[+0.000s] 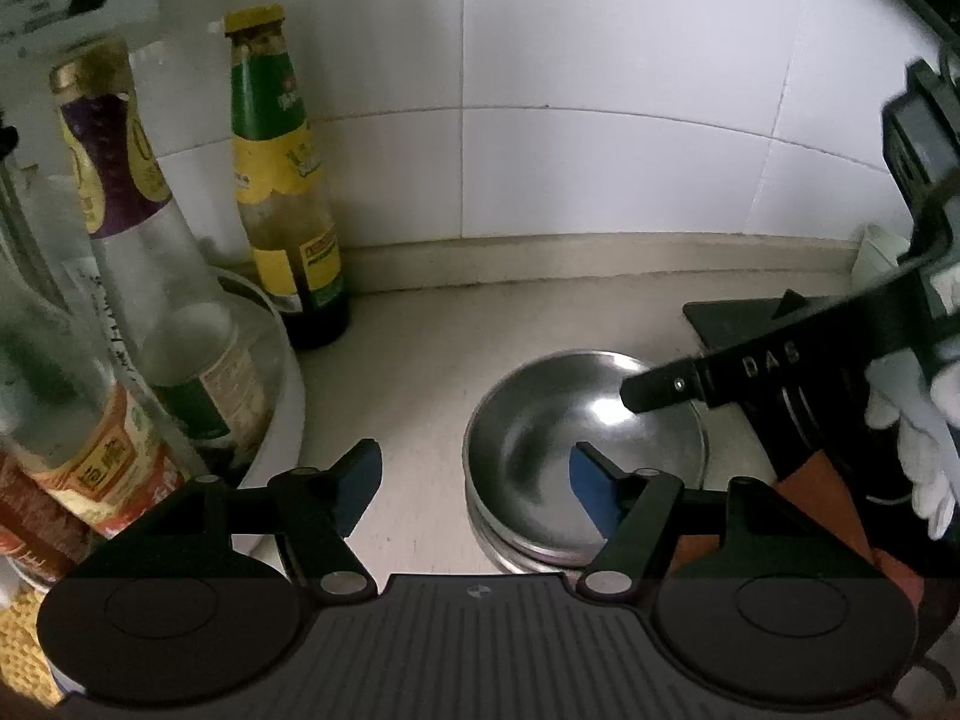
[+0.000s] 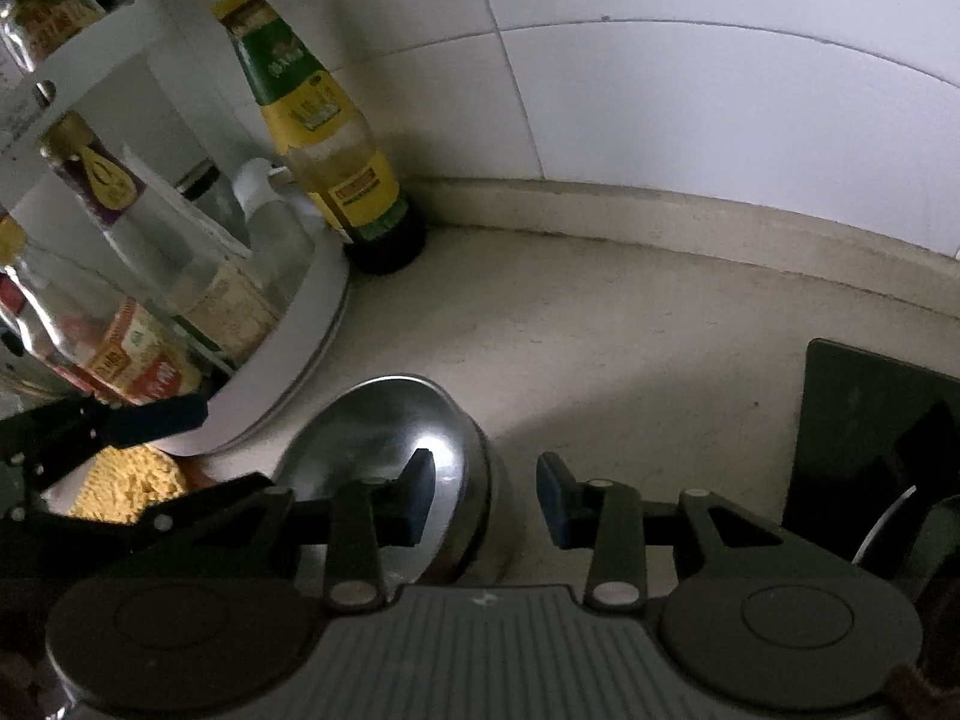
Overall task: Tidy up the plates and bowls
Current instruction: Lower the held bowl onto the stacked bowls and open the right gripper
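A shiny steel bowl [image 1: 540, 438] sits nested on another steel dish [image 1: 510, 546] on the pale counter. My left gripper [image 1: 474, 483] is open and straddles the bowl's left rim, with its right pad inside the bowl and neither pad pressing. In the right wrist view the bowl [image 2: 384, 426] lies low and left of centre. My right gripper [image 2: 486, 495] is open astride the bowl's right rim, left pad inside, right pad outside, with a gap on both sides. A hand in a white glove [image 1: 924, 438] holds that gripper.
A white round rack [image 1: 282, 420] full of glass bottles stands to the left. A sauce bottle with a green and yellow label [image 1: 288, 180] stands by the tiled wall. A black hob [image 2: 864, 420] lies to the right and a yellow cloth [image 2: 132, 486] to the lower left.
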Demonstrator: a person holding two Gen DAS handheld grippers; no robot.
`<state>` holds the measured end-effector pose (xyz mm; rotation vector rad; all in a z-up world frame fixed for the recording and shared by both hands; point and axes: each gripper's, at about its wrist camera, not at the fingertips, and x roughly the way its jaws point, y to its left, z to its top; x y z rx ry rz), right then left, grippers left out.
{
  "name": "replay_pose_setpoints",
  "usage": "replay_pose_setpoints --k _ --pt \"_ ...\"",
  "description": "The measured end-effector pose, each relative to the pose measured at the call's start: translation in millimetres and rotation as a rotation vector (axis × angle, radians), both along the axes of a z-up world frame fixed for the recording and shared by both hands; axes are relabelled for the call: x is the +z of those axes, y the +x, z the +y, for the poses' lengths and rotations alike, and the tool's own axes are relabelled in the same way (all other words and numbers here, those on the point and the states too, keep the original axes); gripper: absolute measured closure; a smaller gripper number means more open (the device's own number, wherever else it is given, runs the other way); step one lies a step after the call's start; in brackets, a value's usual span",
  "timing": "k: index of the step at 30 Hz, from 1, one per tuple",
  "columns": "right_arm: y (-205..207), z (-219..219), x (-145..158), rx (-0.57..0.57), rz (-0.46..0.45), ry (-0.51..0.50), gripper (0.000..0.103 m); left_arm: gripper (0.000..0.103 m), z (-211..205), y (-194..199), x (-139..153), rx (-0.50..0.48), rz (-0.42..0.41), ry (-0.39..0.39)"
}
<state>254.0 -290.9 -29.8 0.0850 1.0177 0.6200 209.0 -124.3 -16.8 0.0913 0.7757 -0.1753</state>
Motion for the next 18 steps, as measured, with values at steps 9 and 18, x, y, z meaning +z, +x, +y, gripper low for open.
replay_pose_setpoints --k 9,18 --pt "-19.0 6.1 11.3 0.021 -0.009 0.014 0.066 0.018 -5.5 -23.8 -6.5 -0.042 -0.01 0.033" --pt "-28.4 6.5 13.1 0.0 0.0 0.015 0.063 0.015 0.3 -39.0 -14.3 -0.066 -0.007 0.047"
